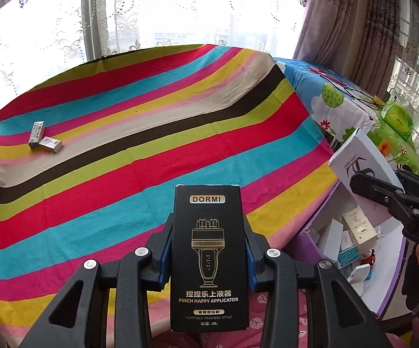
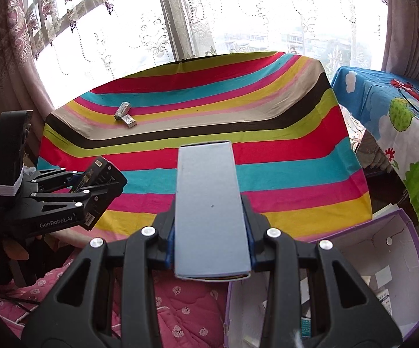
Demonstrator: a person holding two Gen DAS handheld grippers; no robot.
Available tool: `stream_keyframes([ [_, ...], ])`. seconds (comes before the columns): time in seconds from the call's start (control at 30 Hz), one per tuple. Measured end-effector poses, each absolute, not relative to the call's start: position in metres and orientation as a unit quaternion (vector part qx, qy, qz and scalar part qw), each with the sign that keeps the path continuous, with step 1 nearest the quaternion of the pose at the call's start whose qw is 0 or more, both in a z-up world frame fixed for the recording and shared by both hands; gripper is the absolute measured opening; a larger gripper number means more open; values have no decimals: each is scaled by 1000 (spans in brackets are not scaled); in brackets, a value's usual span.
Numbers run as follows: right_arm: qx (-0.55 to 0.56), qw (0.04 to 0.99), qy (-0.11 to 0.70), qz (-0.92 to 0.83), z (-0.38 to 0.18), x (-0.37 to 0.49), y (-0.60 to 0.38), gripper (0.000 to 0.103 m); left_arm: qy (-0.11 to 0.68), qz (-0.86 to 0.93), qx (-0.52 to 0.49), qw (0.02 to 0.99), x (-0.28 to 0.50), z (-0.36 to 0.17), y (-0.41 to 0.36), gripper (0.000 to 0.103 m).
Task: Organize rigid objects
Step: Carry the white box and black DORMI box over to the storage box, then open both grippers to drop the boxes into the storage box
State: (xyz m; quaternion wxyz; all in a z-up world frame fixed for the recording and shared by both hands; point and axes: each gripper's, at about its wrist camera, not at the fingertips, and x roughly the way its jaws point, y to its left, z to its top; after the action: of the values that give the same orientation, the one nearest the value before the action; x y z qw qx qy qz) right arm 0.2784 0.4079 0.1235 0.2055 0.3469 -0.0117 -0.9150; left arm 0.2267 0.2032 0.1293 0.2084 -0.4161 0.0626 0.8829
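Left gripper point(image 1: 208, 249) pinches a black box point(image 1: 208, 258) by its long sides, printed face toward the camera, box held above the near edge of the striped table cloth point(image 1: 140, 133).

Right gripper point(image 2: 211, 232) pinches a pale blue-grey box point(image 2: 211, 211) the same way, plain face up, also above the near edge of the striped cloth. In the left view this box shows white with dark lettering, off the cloth's right edge.

Two small boxes point(image 1: 44, 137) lie on the striped cloth toward its far left corner, touching end to corner, well apart from both held boxes.

A purple-edged carton point(image 1: 354, 249) sits below the cloth's right edge, open, with several small white boxes inside. Beyond the cloth's right side: a table under a blue cartoon-print cloth point(image 2: 383, 107). Behind the striped cloth: lace curtains point(image 1: 151, 8) over a bright window.
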Motion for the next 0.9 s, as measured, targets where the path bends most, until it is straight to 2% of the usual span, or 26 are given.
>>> stream_keyframes([
  [0.37,354,153,-62,-921,106,310,485,40,147,839,-436,289,255,117,294,40],
  [0.67,345,71,-92,-931,101,326,552,40,220,799,-431,358,289,114,362,40],
  [0.9,346,17,-87,-934,97,335,585,41,269,772,-423,390,314,107,400,40],
])
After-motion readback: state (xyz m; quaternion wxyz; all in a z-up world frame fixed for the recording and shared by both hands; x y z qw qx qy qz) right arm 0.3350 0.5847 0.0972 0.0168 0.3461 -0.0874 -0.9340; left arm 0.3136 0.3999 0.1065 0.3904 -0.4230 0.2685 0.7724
